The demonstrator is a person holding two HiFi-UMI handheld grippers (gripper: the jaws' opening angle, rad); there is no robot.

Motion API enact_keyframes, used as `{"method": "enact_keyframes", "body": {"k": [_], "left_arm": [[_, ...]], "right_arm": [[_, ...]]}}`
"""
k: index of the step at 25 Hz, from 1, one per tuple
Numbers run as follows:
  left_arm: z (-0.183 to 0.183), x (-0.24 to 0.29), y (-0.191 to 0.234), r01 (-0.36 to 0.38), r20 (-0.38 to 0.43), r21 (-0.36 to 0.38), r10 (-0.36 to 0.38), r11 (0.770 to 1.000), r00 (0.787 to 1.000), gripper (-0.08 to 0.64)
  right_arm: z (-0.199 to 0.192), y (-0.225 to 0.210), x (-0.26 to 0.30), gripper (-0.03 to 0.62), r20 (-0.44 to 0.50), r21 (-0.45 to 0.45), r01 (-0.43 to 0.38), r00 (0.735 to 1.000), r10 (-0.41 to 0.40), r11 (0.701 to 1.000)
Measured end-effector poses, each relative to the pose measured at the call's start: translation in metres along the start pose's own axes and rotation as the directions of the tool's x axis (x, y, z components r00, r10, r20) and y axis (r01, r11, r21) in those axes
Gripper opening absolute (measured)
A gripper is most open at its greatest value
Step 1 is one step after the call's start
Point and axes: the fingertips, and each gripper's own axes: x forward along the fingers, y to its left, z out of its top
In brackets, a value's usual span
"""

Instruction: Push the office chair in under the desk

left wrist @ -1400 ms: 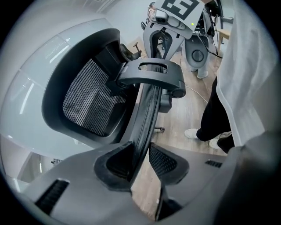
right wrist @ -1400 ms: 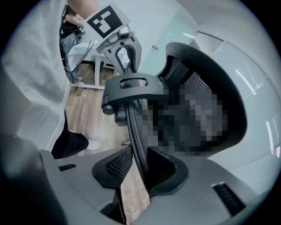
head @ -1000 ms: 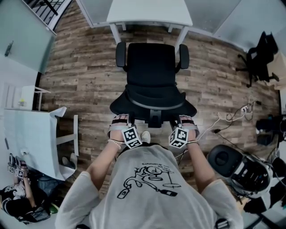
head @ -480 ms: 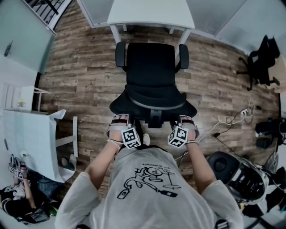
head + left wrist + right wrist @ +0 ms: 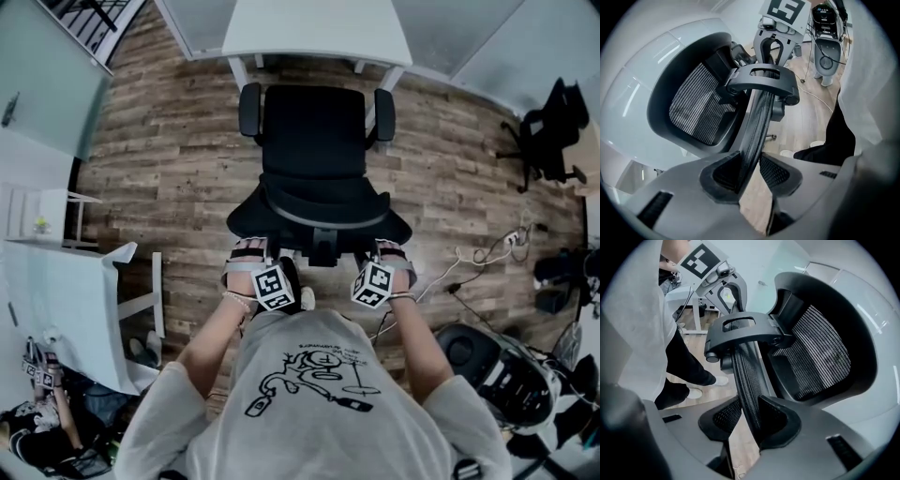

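The black mesh office chair point(image 5: 314, 141) stands on the wooden floor, its seat facing the white desk point(image 5: 316, 28), with both armrests just short of the desk's front edge. I stand behind its backrest. My left gripper point(image 5: 251, 255) holds the left side of the backrest's top rim point(image 5: 757, 122). Its jaws point(image 5: 750, 171) are opening slightly with the rim still between the pads. My right gripper point(image 5: 394, 255) is shut on the right side of that rim point(image 5: 745, 371), which runs between its pads point(image 5: 750, 420).
Another white desk point(image 5: 66, 291) stands at the left, with a person point(image 5: 47, 441) crouched below it. A second black chair point(image 5: 548, 122) is at the far right. Cables point(image 5: 487, 248) and a round black machine point(image 5: 497, 361) lie at the right of my feet.
The chair has rolled a little toward the desk, and I have stepped after it. Both grippers have stayed on the backrest rim.
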Motion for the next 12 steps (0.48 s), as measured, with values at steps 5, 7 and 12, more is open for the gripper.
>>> {"method": "enact_keyframes", "body": {"k": [5, 7, 12], "left_arm": [[0.000, 0.011, 0.019, 0.015, 0.010, 0.012, -0.015, 1.000, 1.000, 0.127], [-0.002, 0.016, 0.029, 0.018, 0.014, 0.013, -0.018, 1.000, 1.000, 0.127], [-0.002, 0.031, 0.052, 0.031, 0.019, 0.023, -0.032, 0.999, 0.999, 0.127]], "right_arm": [[0.004, -0.017, 0.012, 0.137, -0.015, 0.018, -0.004, 1.000, 0.005, 1.000], [0.009, -0.026, 0.016, 0.137, -0.018, 0.022, -0.008, 1.000, 0.008, 1.000], [0.016, -0.050, 0.029, 0.137, -0.034, 0.033, -0.010, 0.999, 0.011, 0.999]]}}
